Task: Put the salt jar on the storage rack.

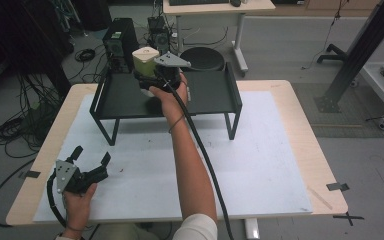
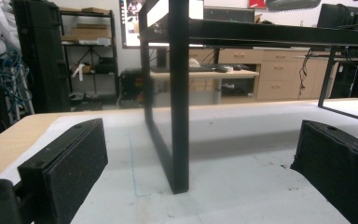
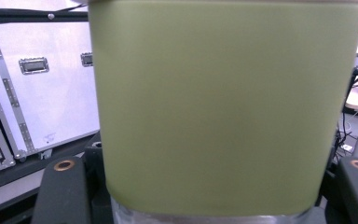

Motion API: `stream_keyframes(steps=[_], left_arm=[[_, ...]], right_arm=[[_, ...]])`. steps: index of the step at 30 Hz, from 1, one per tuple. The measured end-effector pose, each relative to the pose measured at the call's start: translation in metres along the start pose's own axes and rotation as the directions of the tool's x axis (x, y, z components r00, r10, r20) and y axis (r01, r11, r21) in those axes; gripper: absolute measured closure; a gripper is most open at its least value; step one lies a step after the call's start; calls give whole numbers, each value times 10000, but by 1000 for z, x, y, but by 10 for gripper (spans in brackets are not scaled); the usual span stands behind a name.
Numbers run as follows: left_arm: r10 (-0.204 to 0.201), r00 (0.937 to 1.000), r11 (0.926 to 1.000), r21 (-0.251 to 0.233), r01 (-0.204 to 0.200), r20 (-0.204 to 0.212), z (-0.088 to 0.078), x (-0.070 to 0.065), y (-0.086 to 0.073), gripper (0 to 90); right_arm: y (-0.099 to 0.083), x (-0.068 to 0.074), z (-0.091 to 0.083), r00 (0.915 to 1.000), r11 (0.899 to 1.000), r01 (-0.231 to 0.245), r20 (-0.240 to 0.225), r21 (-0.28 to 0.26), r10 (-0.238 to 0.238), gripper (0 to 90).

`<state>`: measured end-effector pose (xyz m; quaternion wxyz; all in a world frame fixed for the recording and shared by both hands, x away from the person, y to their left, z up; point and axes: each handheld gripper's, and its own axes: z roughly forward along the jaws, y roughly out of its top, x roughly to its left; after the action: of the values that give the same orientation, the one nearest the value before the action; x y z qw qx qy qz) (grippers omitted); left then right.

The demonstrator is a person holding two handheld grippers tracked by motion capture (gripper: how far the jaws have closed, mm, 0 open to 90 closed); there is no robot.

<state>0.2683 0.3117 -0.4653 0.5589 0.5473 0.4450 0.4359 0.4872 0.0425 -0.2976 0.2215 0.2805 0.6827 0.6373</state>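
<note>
A pale green container point(image 1: 145, 62) with a cream lid is held just above the left part of a black metal rack point(image 1: 215, 95). My right gripper point(image 1: 149, 76) is shut on it from the near side. In the right gripper view the green container point(image 3: 214, 107) rises close in front, with a metal band at its base and a black jaw on each side, where the right gripper point(image 3: 212, 191) clamps it. My left gripper point(image 1: 91, 155) rests open on the white mat point(image 1: 260, 165) at the front left. The left gripper point(image 2: 200, 177) holds nothing and faces a rack leg point(image 2: 179, 116).
The rack stands at the back of the mat on a wooden table point(image 1: 305, 130). Behind the table are a computer tower point(image 1: 120, 42), a round black stool point(image 1: 202, 57) and a desk point(image 1: 215, 10). Cables point(image 1: 20, 125) lie on the floor at left.
</note>
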Motion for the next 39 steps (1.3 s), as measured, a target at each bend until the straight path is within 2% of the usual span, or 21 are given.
stream_keyframes(steps=[9, 22, 31, 39], left_arm=[[-8, 10000, 10000, -18, 8, 0, 0, 0, 0, 29], [0, 10000, 10000, -14, 0, -5, 0, 0, 0, 29], [5, 10000, 10000, -12, -5, -2, 0, 0, 0, 29], [5, 10000, 10000, -15, -5, -1, 0, 0, 0, 29]], right_arm=[[-11, -2, 11, 9997, 9995, -241, -13, 189, 241, 302], [-23, -2, 14, 9994, 9989, -349, -66, 305, 352, 301], [-24, 3, 16, 9998, 9986, 198, 53, 500, -200, 300], [-24, 4, 16, 9998, 9987, 190, 90, 474, -194, 301]])
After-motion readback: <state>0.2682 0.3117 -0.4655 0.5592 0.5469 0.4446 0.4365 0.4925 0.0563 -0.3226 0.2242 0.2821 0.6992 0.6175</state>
